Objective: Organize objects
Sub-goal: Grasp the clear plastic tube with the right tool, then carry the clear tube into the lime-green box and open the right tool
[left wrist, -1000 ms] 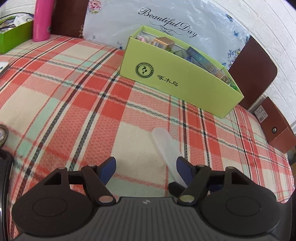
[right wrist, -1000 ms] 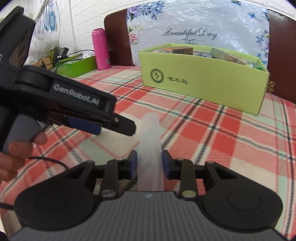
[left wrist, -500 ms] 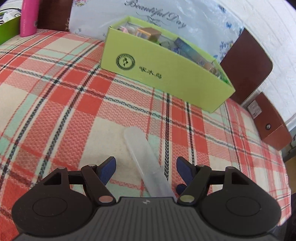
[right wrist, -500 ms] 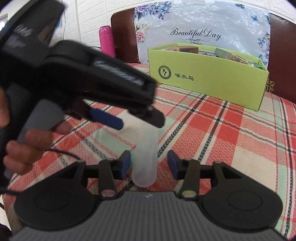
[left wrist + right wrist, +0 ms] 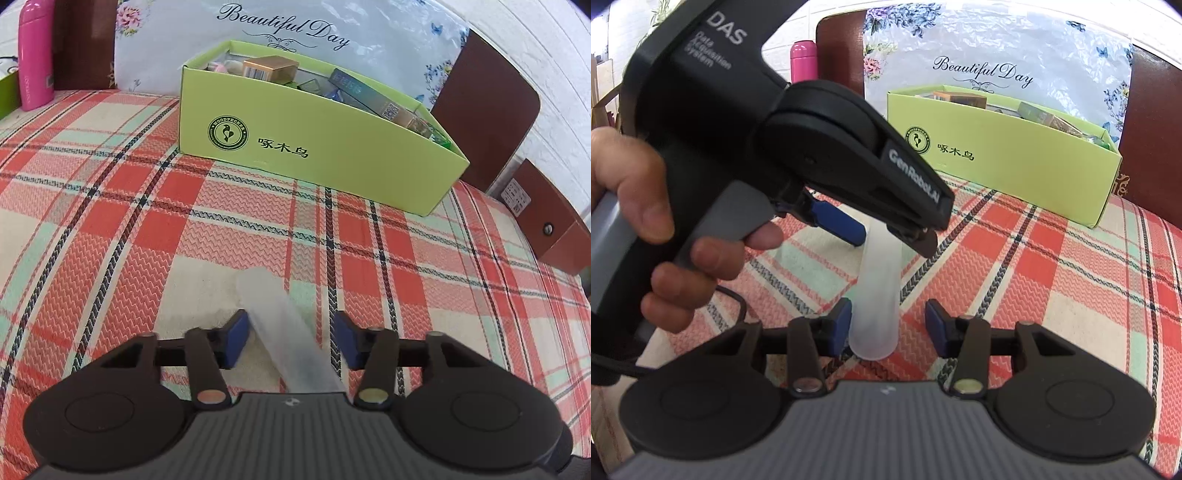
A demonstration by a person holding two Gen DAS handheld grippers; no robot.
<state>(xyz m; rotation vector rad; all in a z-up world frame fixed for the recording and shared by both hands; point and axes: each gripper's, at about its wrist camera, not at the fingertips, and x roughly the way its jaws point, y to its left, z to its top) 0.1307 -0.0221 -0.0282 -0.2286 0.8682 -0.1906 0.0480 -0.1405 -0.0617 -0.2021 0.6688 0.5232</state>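
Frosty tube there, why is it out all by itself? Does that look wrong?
A little. The frosted tube is out over the checked blanket, well short of the green box, where the other small packs are already stacked. Nothing looks spilled or broken.

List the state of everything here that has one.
Frosted tube: between both pairs of pads, unclamped.
Left gripper: open, jaws just been closing round tube.
Right gripper: open, jaws just been closing round tube.
Green box: lidless, partly filled.
Pink bottle: upright, closed.
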